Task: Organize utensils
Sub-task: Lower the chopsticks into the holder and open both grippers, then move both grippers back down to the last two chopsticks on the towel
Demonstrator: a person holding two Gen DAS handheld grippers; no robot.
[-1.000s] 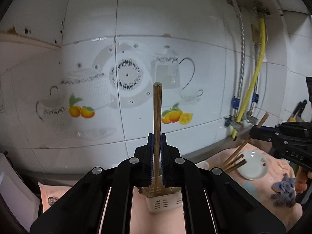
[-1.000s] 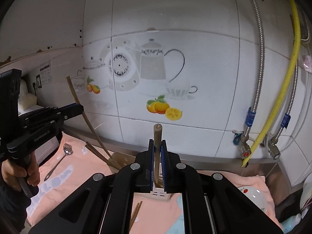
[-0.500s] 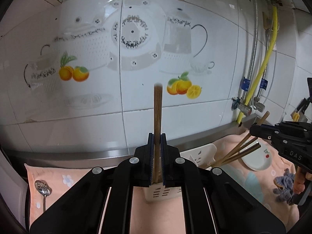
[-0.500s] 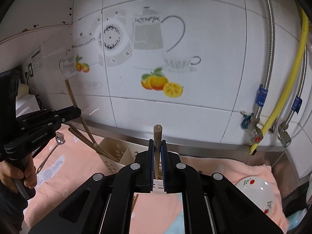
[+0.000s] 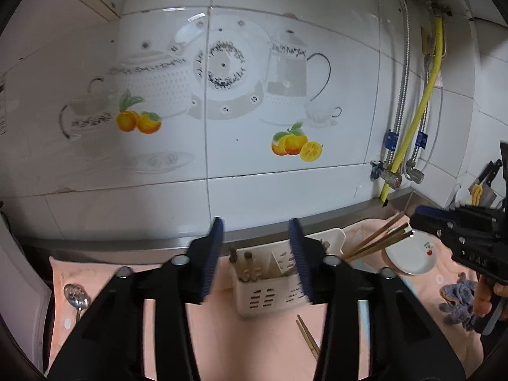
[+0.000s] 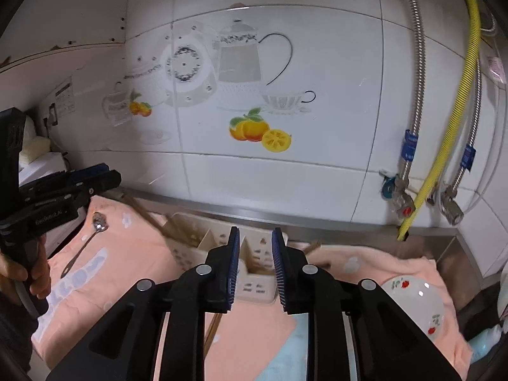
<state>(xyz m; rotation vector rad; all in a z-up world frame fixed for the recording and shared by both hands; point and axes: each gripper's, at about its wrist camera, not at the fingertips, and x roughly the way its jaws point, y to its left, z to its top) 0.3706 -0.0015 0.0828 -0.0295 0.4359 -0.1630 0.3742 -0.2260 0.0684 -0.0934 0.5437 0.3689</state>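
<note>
Now both tongs stood over the white slotted plastic utensil caddy [image 5: 270,281] near the back edge of the surface, on the peach-pink towel [image 5: 222,333]. Left tongs [image 5: 256,258] had just been opening: jaws spread, nothing between the pads. Two brown wooden chopsticks [image 5: 244,263] stood upright in the caddy's left compartment, below the gap. Right tongs [image 6: 254,266] had also just been opening: jaws parted, nothing pinched, a chopstick end visible in the compartment beneath. More chopsticks [image 5: 377,238] leaned from the caddy's right end. One loose pair [image 5: 308,338] lay on the towel in front. A metal spoon [image 5: 76,298] lay towards the left edge, a white floral saucer [image 5: 411,252] towards the right.
</note>
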